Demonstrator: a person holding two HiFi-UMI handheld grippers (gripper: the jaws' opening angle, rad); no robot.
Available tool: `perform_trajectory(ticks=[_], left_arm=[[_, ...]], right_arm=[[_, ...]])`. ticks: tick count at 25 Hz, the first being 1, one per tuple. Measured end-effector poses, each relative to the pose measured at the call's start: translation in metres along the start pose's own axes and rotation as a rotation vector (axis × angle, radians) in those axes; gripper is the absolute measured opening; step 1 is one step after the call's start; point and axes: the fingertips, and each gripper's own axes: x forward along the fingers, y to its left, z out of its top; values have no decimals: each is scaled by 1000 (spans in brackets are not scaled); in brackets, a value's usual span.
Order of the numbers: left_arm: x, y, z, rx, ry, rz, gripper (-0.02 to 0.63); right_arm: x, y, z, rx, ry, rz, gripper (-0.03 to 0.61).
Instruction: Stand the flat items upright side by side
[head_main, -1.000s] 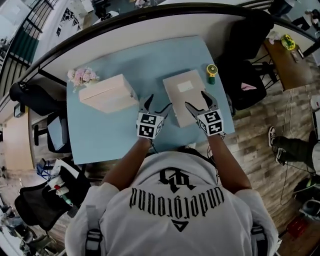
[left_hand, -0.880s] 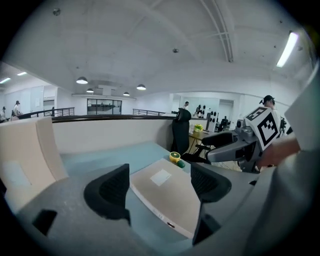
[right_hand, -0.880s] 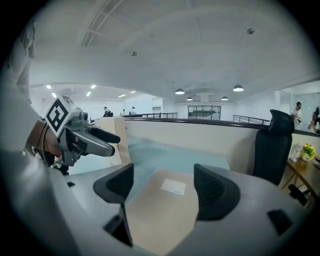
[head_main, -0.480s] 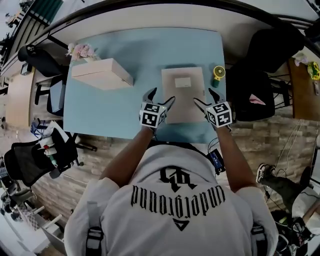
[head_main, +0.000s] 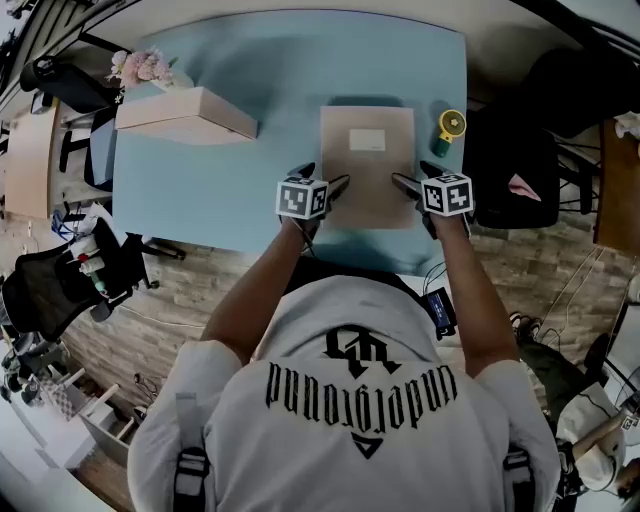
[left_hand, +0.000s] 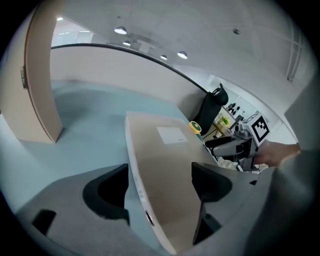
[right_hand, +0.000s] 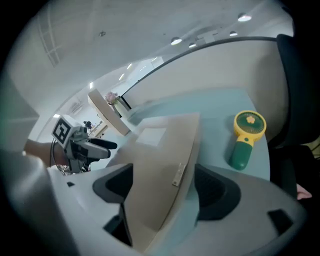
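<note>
Big blue desk (head_main: 200, 180) under you, and two beige file boxes on it. The one at the far left (head_main: 185, 112) is already up on edge. The one with the white label (head_main: 367, 170) lies flat in the middle, right in front of you – that's the one to raise.

Left tongs (left_hand: 160, 185) are spread wide and straddle the flat box's left edge. The edge runs straight up between the jaws, and neither pad appears to press on it. Right tongs (right_hand: 162, 187) mirror that on the right edge – jaws apart, cardboard between them, nothing clamped yet.

To do this well, I'd close both pairs at about the same point along the box, so it doesn't twist when it lifts. Bite deep enough that the pads sit on the panel, not only on the lip. Then tip it up on one long edge and carry it left until it stands just beside the upright box, faces parallel.

Mind the small yellow-and-green hand fan (head_main: 451, 127) just off the right edge; a swinging corner could knock it. The pink flowers (head_main: 140, 66) by the far box are well out of the way.
</note>
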Motion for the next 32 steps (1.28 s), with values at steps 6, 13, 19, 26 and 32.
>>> perform_trajectory(ticks=[6,13,19,26,32], left_arm=[[24,13,-12,-146,33,-51,405],[39,15,-14,-179,56,-49,368],[41,13,-17,-173,59,-35,364],[27,11,-11,-130,49,-29,353],[-4,4,5,-40,-9,-18,350]], right_arm=[[27,-14,-20,101,93,43,387],[38,-14,-26,181,133,112,362],[36,-14,-30,184,126,106,354],[28,0,-25,160,99,68,344],[8,30,-6,56,39,29,337]])
